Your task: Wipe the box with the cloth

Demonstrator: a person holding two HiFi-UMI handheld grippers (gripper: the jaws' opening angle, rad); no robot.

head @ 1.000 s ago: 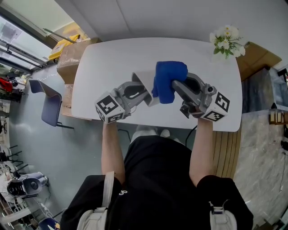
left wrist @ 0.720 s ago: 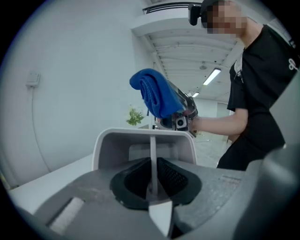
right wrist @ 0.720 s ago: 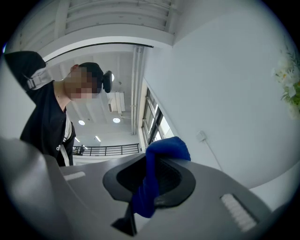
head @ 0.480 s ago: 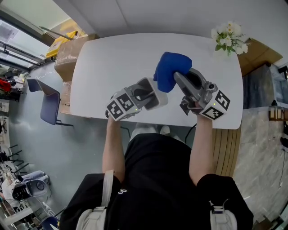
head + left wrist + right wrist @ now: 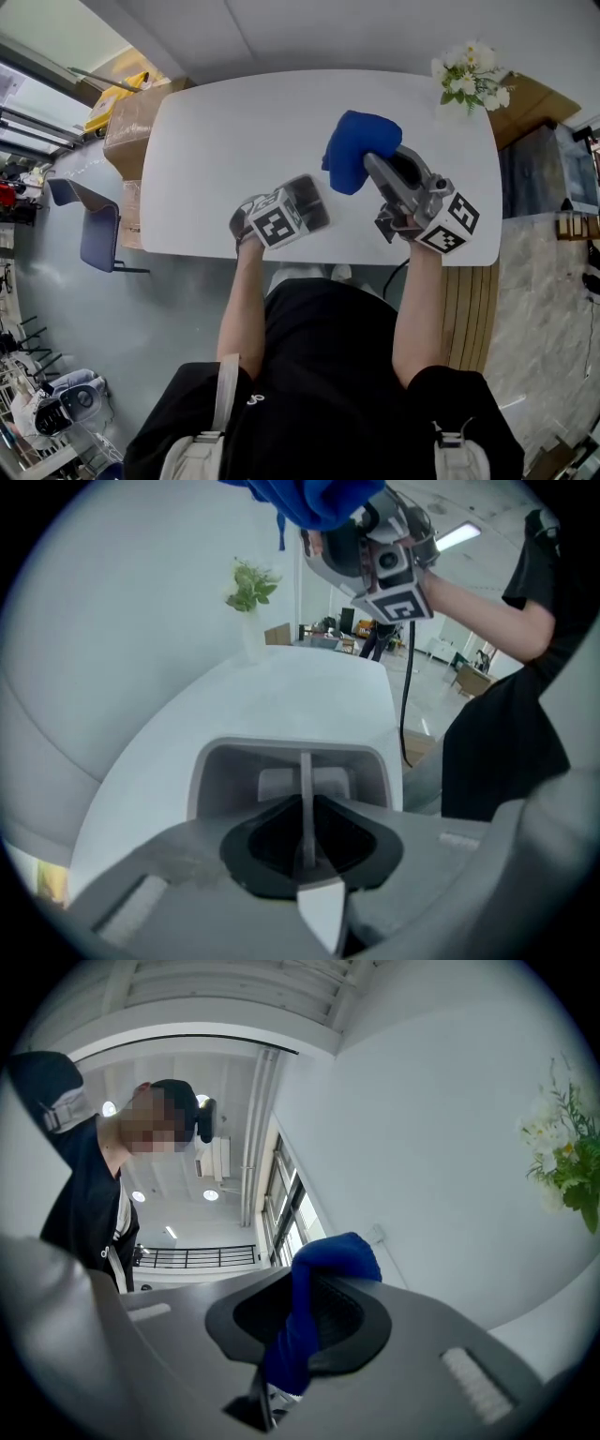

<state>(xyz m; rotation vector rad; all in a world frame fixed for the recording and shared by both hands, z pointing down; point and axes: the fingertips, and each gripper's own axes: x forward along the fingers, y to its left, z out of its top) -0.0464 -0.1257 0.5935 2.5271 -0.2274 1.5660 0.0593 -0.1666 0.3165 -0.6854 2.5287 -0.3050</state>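
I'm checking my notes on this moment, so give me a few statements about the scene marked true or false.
1. The right gripper holds the blue cloth. True.
2. The left gripper is empty. False: its jaws are clamped on a thin wall of the white box.
3. The flowers stand at the far right corner of the table. True.
4. The cloth lies spread flat on the table. False: it is bunched in the right gripper's jaws.
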